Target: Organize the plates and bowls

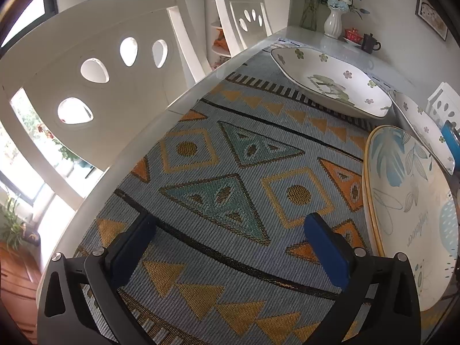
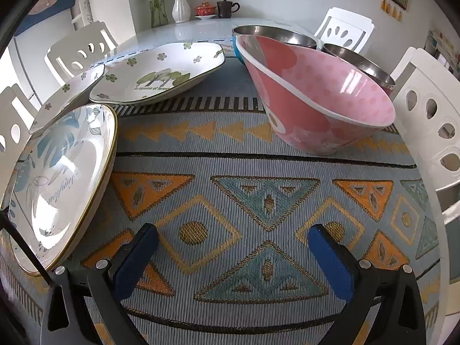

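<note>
Right now, from the left wrist view, the left claw [image 1: 230,230] hangs wide open over the patterned mat [image 1: 218,155] with nothing between its blue pads. Just to its right sits a gold-rimmed plate with blue leaves [image 1: 408,201], its near rim very close to the right pad. Farther back lies a flowered dish with a tree picture [image 1: 330,83], and beside that, partly cut off at the edge of the view, a smaller flowered plate [image 1: 422,126]. Since nothing is gripped yet, I'd say the job is at its very start. To take the leaf plate well, that claw should slide sideways so one pad goes under the rim and the other over it, then close gently; glazed ware looks slippery.

From the right wrist view, the right claw [image 2: 233,238] is equally wide open and empty above the mat. The leaf plate lies to its left. A pink bowl [image 2: 319,97] stands ahead to the right, leaning, with two steel bowls [image 2: 276,36] behind it on the bench [image 2: 184,33]. I would grip the pink bowl's wall near the rim and lift straight up, clear of the steel ones.
</note>
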A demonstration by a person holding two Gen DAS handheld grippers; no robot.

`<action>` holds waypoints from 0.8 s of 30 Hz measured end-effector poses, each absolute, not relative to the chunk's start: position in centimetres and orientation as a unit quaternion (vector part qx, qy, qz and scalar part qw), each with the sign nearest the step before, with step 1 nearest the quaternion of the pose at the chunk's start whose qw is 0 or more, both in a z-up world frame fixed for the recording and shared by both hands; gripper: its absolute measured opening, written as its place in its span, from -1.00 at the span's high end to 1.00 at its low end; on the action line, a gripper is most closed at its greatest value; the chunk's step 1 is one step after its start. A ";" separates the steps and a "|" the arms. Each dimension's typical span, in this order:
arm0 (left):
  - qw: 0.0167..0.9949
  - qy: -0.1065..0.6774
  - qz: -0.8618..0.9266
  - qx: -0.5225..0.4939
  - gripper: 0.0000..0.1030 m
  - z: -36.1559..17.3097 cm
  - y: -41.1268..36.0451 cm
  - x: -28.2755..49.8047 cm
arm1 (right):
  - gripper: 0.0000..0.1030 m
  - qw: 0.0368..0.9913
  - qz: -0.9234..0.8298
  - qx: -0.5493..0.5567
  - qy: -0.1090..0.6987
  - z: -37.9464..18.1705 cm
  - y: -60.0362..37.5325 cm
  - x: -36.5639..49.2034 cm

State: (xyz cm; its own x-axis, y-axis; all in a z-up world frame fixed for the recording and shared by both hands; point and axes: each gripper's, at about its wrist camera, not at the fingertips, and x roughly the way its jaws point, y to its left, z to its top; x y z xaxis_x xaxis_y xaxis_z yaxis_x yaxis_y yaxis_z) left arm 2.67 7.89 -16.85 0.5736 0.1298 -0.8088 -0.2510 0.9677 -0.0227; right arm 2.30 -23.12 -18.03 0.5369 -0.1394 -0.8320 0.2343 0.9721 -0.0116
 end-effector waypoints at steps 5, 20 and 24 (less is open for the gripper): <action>0.885 0.449 0.108 -0.066 -1.00 -16.9 7.8 2.6 | -1.00 0.877 -0.110 0.051 0.465 -18.4 -23.3 2.1; 0.884 0.450 0.110 -0.065 -1.00 -16.9 7.9 2.8 | -1.00 0.884 -0.137 0.065 0.441 -18.5 -23.0 1.6; 0.884 0.450 0.111 -0.065 -1.00 -16.9 7.9 2.7 | -1.00 0.884 -0.137 0.066 0.442 -18.5 -23.0 1.6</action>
State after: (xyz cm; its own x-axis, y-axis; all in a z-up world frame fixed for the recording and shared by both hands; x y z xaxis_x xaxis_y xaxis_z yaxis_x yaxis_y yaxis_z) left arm 2.71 7.93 -16.90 0.5711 0.1371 -0.8094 -0.2542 0.9670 -0.0155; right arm 1.64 -23.01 -18.51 0.5727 -0.1835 -0.7990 0.2998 0.9540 -0.0042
